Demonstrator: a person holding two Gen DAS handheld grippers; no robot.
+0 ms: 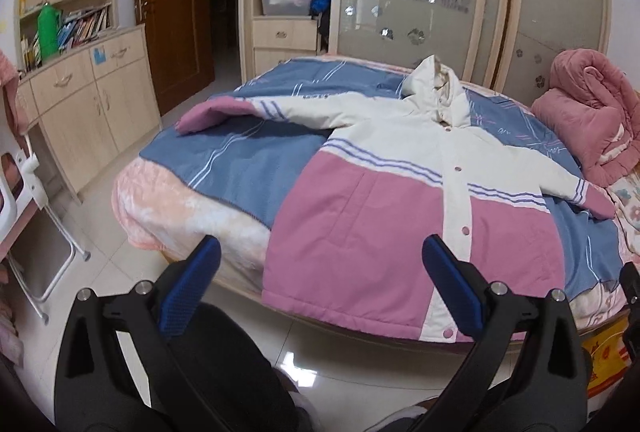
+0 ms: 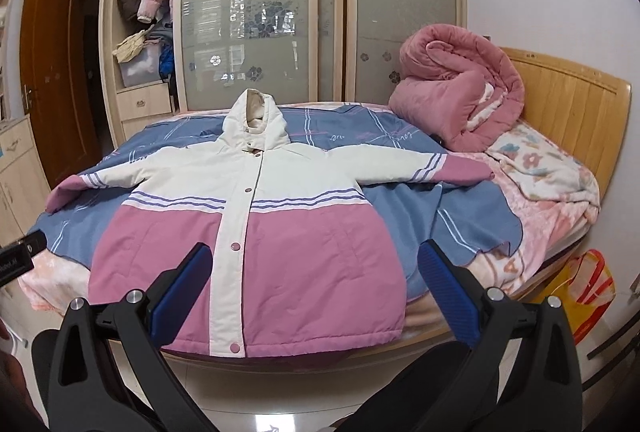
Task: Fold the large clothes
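I find the hooded jacket [image 2: 280, 232] lying flat, front up and snapped closed, on the blue bedspread [image 2: 400, 136], sleeves spread to both sides and its pink hem at the near edge of the bed [image 1: 180, 208]. My left gripper [image 1: 320, 288] hangs short of that hem above the floor, fingers wide apart and empty. My right gripper [image 2: 316, 292] sits just before the hem, fingers likewise spread, gripping nothing. A rolled pink quilt [image 2: 460, 92] rests by the headboard [image 2: 568, 100].
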